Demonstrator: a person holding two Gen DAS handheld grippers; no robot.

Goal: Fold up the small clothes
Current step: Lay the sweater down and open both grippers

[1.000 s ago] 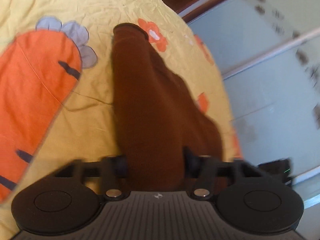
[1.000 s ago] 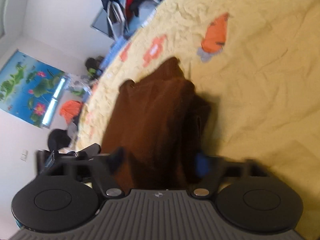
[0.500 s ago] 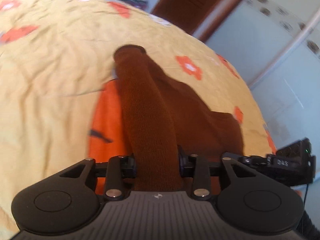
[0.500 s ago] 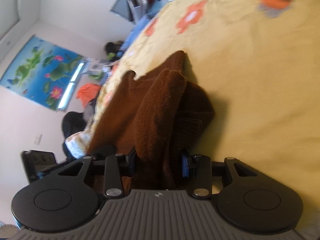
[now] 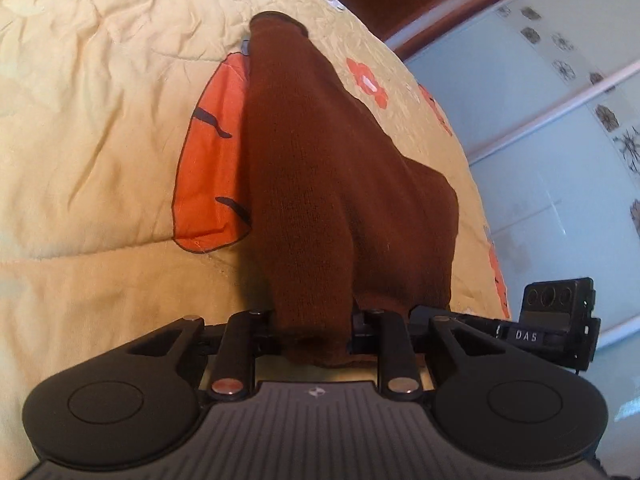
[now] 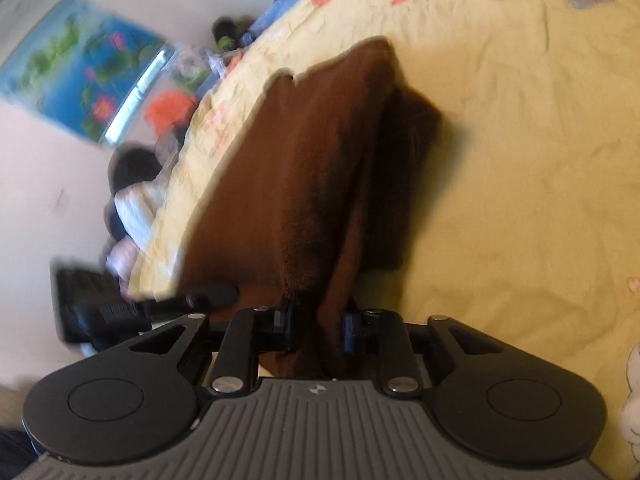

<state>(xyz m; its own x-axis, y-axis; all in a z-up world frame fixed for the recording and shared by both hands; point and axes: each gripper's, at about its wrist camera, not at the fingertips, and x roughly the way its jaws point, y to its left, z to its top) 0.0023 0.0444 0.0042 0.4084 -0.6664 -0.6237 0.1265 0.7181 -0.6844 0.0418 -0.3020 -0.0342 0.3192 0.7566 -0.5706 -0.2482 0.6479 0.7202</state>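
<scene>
A small brown knitted garment point(image 5: 320, 168) hangs stretched over the yellow bedspread point(image 5: 100, 100). My left gripper point(image 5: 312, 332) is shut on one end of it, and the fabric runs away to a cuff-like end point(image 5: 276, 24) resting on the bed. In the right wrist view my right gripper point(image 6: 316, 332) is shut on another part of the same garment point(image 6: 304, 168), which drapes in folds down to the bed. The right gripper's body point(image 5: 556, 320) shows at the right of the left wrist view.
The bedspread has orange carrot point(image 5: 212, 160) and flower point(image 5: 368, 84) prints. A pale wardrobe door point(image 5: 560, 120) stands beyond the bed's right edge. In the right wrist view a poster point(image 6: 80, 72) hangs on the wall, with clutter point(image 6: 136, 208) beside the bed.
Both grippers have closed tighter on the brown garment and lifted it, pulling it taut. The views have swung across the bed.
</scene>
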